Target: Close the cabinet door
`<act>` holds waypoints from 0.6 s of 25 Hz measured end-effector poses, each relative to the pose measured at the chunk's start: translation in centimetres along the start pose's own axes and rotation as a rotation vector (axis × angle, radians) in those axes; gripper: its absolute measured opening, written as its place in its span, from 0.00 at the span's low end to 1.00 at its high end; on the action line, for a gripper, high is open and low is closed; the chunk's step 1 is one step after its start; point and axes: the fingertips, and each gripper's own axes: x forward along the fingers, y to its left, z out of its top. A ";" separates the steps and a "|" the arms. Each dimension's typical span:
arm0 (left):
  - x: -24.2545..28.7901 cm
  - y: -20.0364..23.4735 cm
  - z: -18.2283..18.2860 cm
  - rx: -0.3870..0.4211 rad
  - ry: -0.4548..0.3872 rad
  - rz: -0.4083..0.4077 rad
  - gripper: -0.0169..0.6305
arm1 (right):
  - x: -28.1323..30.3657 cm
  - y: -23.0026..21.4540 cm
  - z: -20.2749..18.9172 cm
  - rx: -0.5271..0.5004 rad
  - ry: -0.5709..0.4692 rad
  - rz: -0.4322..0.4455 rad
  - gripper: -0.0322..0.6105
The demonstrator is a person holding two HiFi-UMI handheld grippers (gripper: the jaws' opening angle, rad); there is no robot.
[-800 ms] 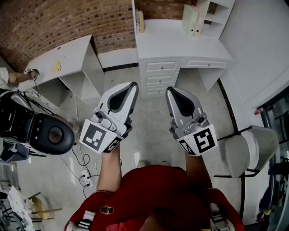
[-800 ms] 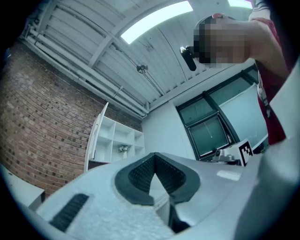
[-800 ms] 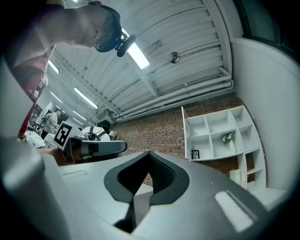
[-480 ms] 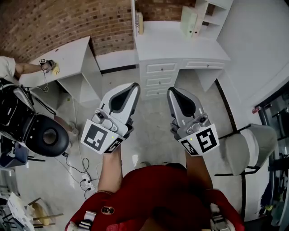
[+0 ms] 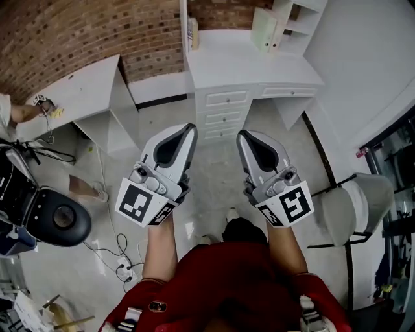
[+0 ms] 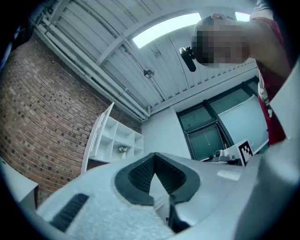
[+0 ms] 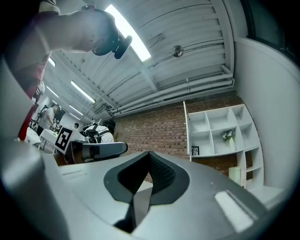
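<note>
A white desk with drawers (image 5: 224, 117) stands ahead against the brick wall. Above it rises a white shelf cabinet (image 7: 225, 131), also in the left gripper view (image 6: 119, 138). Its door (image 7: 186, 126) stands open at the cabinet's left edge; the head view shows this door (image 5: 183, 19) edge-on. My left gripper (image 5: 189, 131) and right gripper (image 5: 243, 137) are held side by side over the floor, well short of the desk. Both are shut on nothing, which the left gripper (image 6: 154, 157) and right gripper (image 7: 149, 157) also show in their own views.
A white side table (image 5: 78, 84) stands at the left, with another person's hand (image 5: 26, 111) at it. A black office chair (image 5: 45, 220) is at the near left and a grey chair (image 5: 360, 207) at the right. Cables and a power strip (image 5: 123, 259) lie on the floor.
The head view has shifted: the desk and side table sit further left, and the black chair has slid left and down. A shoe now shows below the grippers, which stay side by side.
</note>
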 end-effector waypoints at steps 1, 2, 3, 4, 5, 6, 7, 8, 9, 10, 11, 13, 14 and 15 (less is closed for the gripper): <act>0.2 0.3 -0.1 0.002 0.000 0.000 0.04 | 0.3 -0.3 -0.1 -0.005 -0.001 0.003 0.07; 0.5 0.6 -0.3 0.004 0.001 0.001 0.04 | 0.7 -0.6 -0.2 -0.007 -0.001 0.006 0.07; 0.8 1.0 -0.6 0.006 0.004 0.003 0.04 | 1.0 -1.1 -0.5 -0.008 0.000 0.007 0.07; 1.2 1.4 -1.0 0.008 0.008 0.005 0.04 | 1.3 -1.6 -0.9 -0.006 0.002 0.008 0.07; 1.7 1.8 -1.3 0.011 0.012 0.008 0.04 | 1.6 -2.1 -1.4 -0.001 0.003 0.009 0.07; 2.1 2.4 -1.7 0.016 0.017 0.012 0.04 | 2.0 -2.8 -1.8 0.005 0.001 0.011 0.07; 2.7 3.0 -2.1 0.023 0.024 0.017 0.04 | 2.4 -3.4 -2.3 0.012 -0.004 0.014 0.07; 3.2 3.6 -2.4 0.031 0.031 0.023 0.04 | 3.0 -4.2 -2.7 0.019 -0.011 0.018 0.07; 3.9 4.3 -2.7 0.040 0.037 0.027 0.04 | 3.5 -5.1 -3.1 0.025 -0.019 0.020 0.07; 4.7 5.0 -3.0 0.049 0.043 0.031 0.04 | 4.1 -6.1 -3.4 0.030 -0.028 0.022 0.07; 5.6 5.7 -3.3 0.057 0.049 0.036 0.04 | 4.7 -7.2 -3.6 0.034 -0.037 0.023 0.07; 7.6 7.2 -3.9 0.070 0.058 0.047 0.04 | 6.0 -9.7 -3.9 0.042 -0.056 0.024 0.07; 8.7 8.0 -4.1 0.076 0.062 0.053 0.04 | 6.6 -11.1 -4.1 0.046 -0.064 0.025 0.07; 9.9 8.8 -4.4 0.081 0.066 0.058 0.04 | 7.3 -12.5 -4.3 0.050 -0.072 0.026 0.07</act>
